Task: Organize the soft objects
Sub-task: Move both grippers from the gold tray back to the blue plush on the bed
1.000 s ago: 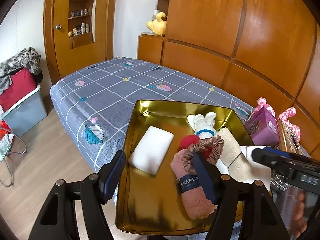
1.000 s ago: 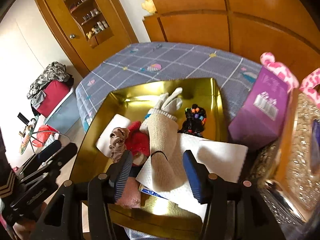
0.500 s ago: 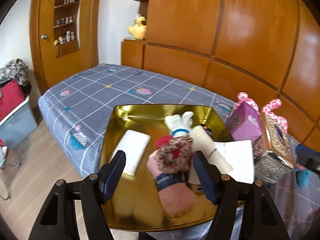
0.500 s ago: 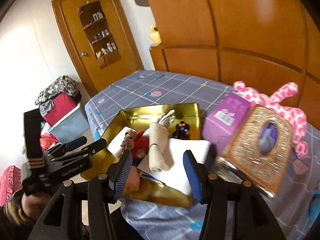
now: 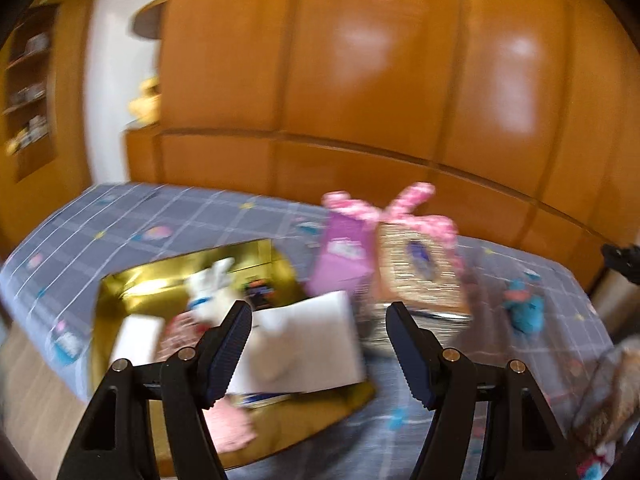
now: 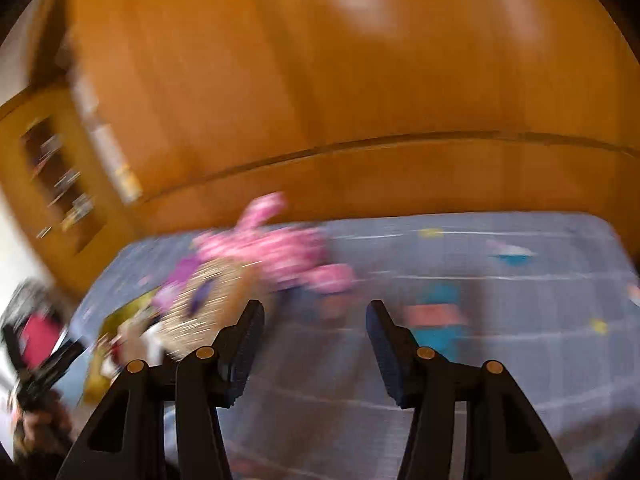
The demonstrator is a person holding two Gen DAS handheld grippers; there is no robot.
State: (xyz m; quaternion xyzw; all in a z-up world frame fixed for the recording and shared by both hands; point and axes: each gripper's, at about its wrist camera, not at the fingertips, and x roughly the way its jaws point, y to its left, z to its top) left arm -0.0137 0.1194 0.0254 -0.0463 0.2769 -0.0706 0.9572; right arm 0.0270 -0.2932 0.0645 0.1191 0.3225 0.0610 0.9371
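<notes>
Both views are motion-blurred. My left gripper is open and empty above the near right part of the gold tray. The tray holds a white plush, a white sheet, a white pad and a pink sock. My right gripper is open and empty over the bare bed cover. A pink spotted plush lies beyond its left finger. A small blue soft toy lies just past its right finger. In the left wrist view that blue toy is on the bed at right.
A purple box and a glittery gold box stand right of the tray, with the pink plush behind them. The grey checked bed cover spreads out to the right. Wooden wall panels back the bed. A hand holds the left gripper.
Both grippers have swung right and risen away from the tray. The right one now looks at the pink plush and blue toy. Neither has taken hold of anything.
</notes>
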